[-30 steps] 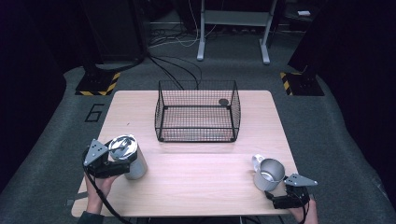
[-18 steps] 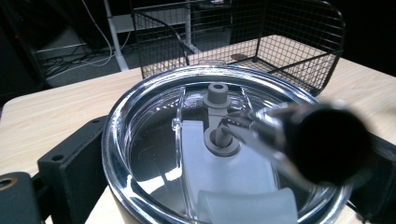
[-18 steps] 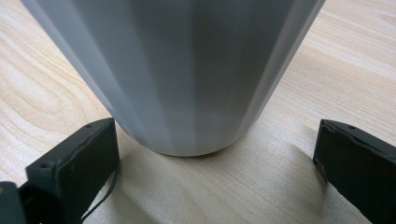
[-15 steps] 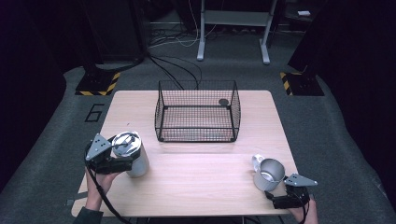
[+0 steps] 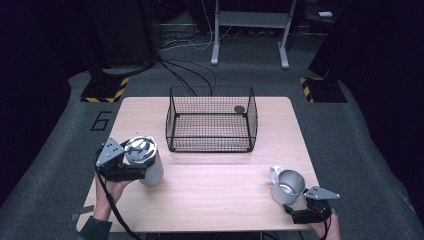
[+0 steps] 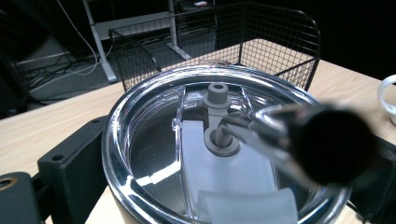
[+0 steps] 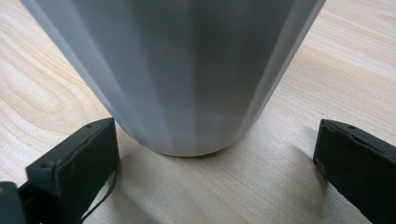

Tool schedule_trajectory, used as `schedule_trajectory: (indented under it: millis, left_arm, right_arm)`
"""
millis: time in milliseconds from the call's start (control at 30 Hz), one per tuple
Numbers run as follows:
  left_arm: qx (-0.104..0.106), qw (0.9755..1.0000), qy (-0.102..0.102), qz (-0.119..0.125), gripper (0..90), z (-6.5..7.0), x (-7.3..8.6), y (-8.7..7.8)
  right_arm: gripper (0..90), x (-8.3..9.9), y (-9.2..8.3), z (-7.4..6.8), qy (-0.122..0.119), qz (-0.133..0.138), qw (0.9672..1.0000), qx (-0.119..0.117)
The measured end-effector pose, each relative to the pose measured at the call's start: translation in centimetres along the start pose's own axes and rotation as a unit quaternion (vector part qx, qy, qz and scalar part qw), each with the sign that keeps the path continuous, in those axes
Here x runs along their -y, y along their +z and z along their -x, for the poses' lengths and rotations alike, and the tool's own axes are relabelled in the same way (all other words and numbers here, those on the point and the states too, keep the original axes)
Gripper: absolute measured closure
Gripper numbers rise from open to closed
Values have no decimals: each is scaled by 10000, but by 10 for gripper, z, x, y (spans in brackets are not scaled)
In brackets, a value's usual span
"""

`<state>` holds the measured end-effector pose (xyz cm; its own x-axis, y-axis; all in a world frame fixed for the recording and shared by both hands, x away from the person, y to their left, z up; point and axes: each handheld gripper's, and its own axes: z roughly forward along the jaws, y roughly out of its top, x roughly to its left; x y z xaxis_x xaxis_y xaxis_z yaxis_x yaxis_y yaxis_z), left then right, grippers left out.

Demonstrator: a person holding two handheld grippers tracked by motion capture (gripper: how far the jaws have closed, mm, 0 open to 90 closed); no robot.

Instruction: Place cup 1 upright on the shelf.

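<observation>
A steel tumbler with a clear lid is at the table's left, tilted, with my left gripper shut round its body. In the left gripper view the lid's grey stopper sits in the middle, and my left gripper has a black jaw on each side. A metal mug with a white handle stands at the front right. My right gripper is just behind it, open. In the right gripper view the mug's base rests on the wood, and my right gripper has its jaws apart on either side without touching.
A black wire basket stands at the table's middle back, with a small dark round object in its far right corner. Bare wood lies between the two grippers. The table's front edge is close to both hands.
My left gripper has carried the tumbler a little to the right and away from the front edge. The right gripper and the mug have stayed put.
</observation>
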<state>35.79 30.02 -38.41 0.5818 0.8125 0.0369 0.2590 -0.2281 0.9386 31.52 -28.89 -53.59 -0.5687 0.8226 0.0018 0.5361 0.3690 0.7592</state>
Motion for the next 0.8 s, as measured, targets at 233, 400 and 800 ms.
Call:
schedule_trajectory:
  millis: [233,400,800]
  left_arm:
    - [113,9999,127,-7,38,4,-11,9]
    - [189,9997,150,-3,38,6,-15,12]
    - [405,9988,268,-54,38,12,-31,29]
  right_arm:
    - [0,0,0,0,3,1,10000,2]
    - [0,0,0,1,-33,2,10000,2]
    - [0,0,0,1,-34,0,10000,1]
